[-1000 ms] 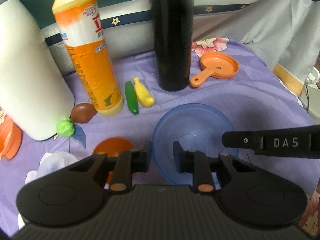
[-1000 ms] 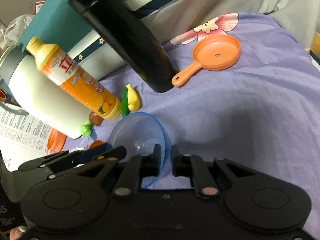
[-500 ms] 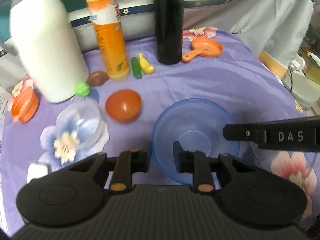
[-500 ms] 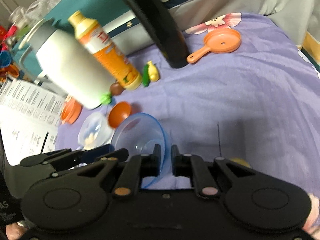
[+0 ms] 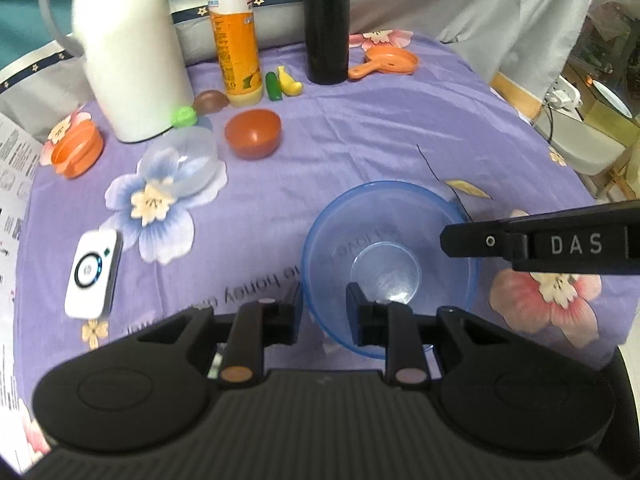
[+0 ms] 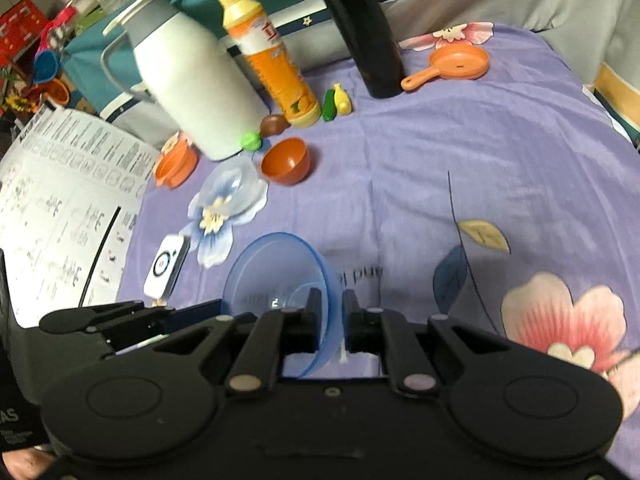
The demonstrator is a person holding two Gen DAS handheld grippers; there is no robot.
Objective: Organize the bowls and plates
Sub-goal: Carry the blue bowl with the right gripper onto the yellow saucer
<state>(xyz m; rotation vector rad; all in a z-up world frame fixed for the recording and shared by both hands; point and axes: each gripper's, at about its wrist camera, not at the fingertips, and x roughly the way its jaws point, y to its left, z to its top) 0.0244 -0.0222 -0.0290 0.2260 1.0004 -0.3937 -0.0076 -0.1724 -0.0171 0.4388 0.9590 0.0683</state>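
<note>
A clear blue bowl (image 5: 384, 248) hangs tilted over the purple flowered cloth (image 5: 360, 140), held by both grippers. My left gripper (image 5: 323, 308) is shut on its near-left rim. My right gripper (image 6: 331, 312) is shut on the opposite rim of the blue bowl (image 6: 276, 276) and shows in the left wrist view as a black bar marked DAS (image 5: 540, 242). A colourless clear bowl (image 5: 180, 164) and a small orange-red bowl (image 5: 253, 134) sit farther back on the cloth, apart from each other.
At the back stand a white jug (image 5: 132, 48), an orange bottle (image 5: 234, 36) and a black bottle (image 5: 326, 20). Toy vegetables (image 5: 282, 84), an orange toy pan (image 5: 390, 62), an orange cup (image 5: 76, 148) and a white device (image 5: 94, 274) lie around. A printed sheet (image 6: 52, 200) borders the left.
Both grippers drew back from the bottles with the blue bowl and rose a little. The clear bowl, the orange-red bowl and the white device came into view.
</note>
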